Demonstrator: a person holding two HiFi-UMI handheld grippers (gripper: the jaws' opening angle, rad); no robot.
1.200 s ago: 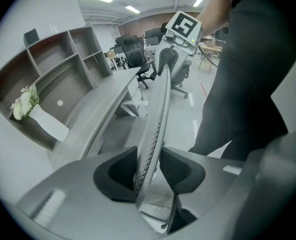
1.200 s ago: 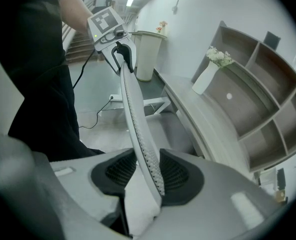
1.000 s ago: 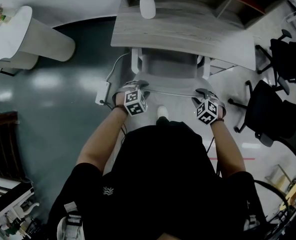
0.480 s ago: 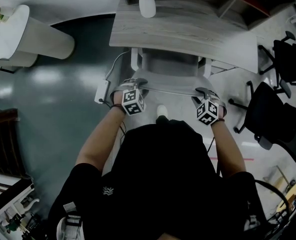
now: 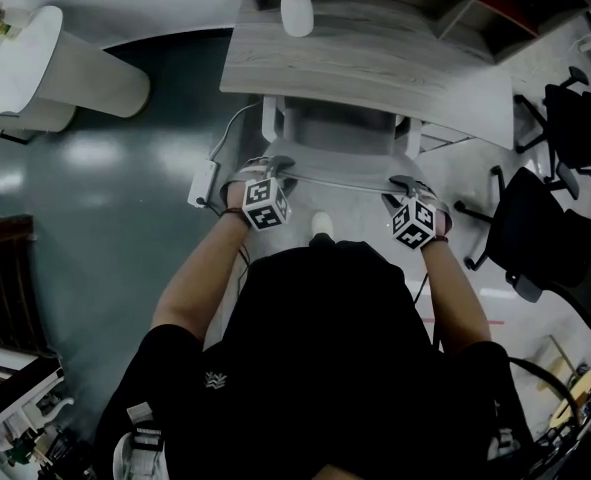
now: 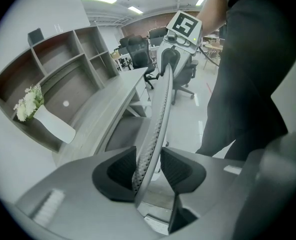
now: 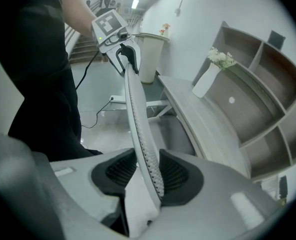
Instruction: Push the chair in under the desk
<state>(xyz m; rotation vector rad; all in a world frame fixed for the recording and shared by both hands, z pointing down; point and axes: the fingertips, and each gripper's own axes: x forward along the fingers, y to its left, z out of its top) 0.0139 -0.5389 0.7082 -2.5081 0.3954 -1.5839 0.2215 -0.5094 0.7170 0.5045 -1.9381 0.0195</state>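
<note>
A grey mesh-backed chair (image 5: 335,133) stands with its seat partly under the pale wooden desk (image 5: 375,63). My two grippers sit on the top rail of the chair back (image 5: 340,182), one near each end. The left gripper (image 5: 275,170) (image 6: 148,166) has the rim of the chair back (image 6: 160,109) between its jaws. Those jaws have just been opening: the rim leans on one pad and a gap shows at the other. The right gripper (image 5: 407,184) (image 7: 148,171) is shut on the chair back (image 7: 137,119), its pads close on both sides.
A white vase with flowers (image 5: 295,10) stands on the desk's far edge, before open shelves. Black office chairs (image 5: 545,238) crowd the right side. A white curved stand (image 5: 45,78) is at the left. A power strip with cable (image 5: 203,183) lies on the floor beside the chair.
</note>
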